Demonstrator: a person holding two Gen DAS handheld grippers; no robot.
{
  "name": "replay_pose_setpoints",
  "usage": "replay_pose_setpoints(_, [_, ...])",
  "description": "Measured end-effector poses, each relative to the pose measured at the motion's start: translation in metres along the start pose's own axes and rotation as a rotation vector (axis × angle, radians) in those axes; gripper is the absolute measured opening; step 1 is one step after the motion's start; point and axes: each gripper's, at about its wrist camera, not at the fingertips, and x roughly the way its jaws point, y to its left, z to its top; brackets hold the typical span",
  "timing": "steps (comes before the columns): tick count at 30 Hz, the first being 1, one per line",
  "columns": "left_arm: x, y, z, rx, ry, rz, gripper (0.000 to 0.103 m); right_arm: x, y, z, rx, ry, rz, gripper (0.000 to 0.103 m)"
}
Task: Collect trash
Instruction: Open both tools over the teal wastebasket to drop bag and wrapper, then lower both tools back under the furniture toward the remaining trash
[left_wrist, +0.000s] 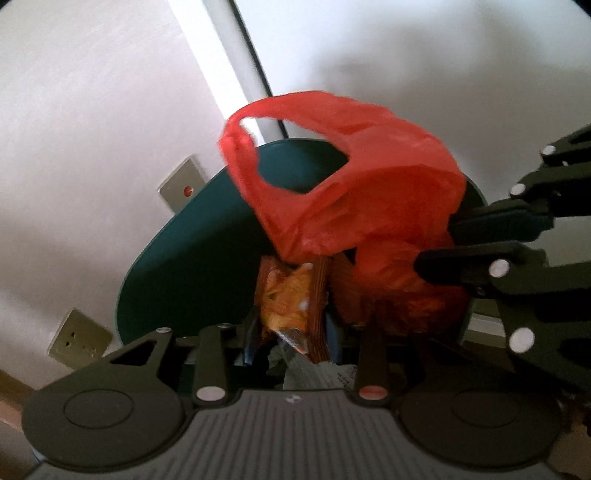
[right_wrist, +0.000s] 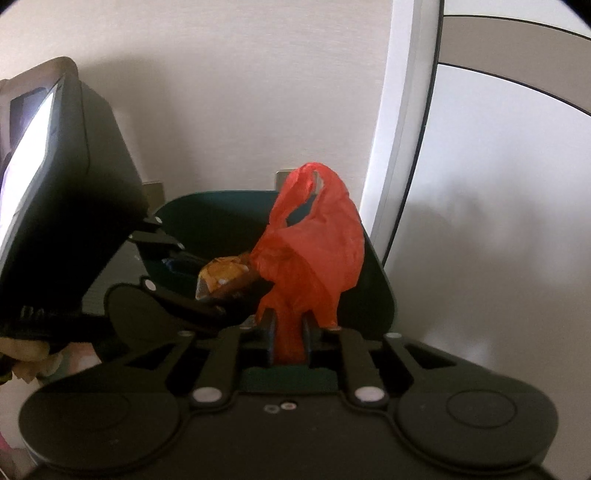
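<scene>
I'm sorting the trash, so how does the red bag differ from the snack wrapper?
The red bag is plain, thin plastic and bigger; the snack wrapper is orange-yellow, printed and smaller. The bag sits between the right gripper's fingers, the wrapper in the left gripper. Both are crumpled, over the green bin.

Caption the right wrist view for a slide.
Right gripper with red plastic bag between its jaws, beside left gripper holding orange wrapper, near green bin.
</scene>
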Motion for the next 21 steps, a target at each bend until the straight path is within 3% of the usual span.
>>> replay_pose_setpoints(2, [0.000,0.003,0.000,-0.017,0.004,-0.006,0.040,-0.003,0.002,-0.002,0.006,-0.004,0.000,0.017])
replay_pose_setpoints(4, [0.000,0.005,-0.004,-0.030,-0.001,0.004,0.050,-0.005,0.003,-0.001,0.013,-0.018,-0.004,0.018])
replay_pose_setpoints(6, [-0.003,0.009,-0.004,-0.057,-0.013,0.011,0.066,-0.008,0.002,0.001,0.024,-0.030,-0.005,0.024])
replay_pose_setpoints(7, [-0.006,0.010,-0.004,-0.074,-0.019,0.007,0.069,-0.011,0.001,0.002,0.030,-0.040,-0.007,0.024])
replay_pose_setpoints(13, [-0.029,0.011,-0.008,-0.110,-0.071,-0.008,0.071,-0.037,-0.009,0.000,0.074,-0.099,0.010,0.028])
replay_pose_setpoints(15, [-0.045,0.004,-0.013,-0.107,-0.103,-0.015,0.072,-0.050,-0.014,-0.005,0.081,-0.123,0.010,0.041])
replay_pose_setpoints(18, [-0.067,-0.004,-0.020,-0.103,-0.157,-0.023,0.080,-0.071,-0.026,-0.019,0.103,-0.169,0.007,0.043])
replay_pose_setpoints(21, [-0.086,-0.012,-0.024,-0.102,-0.197,-0.044,0.080,-0.094,-0.035,-0.032,0.120,-0.188,0.003,0.045])
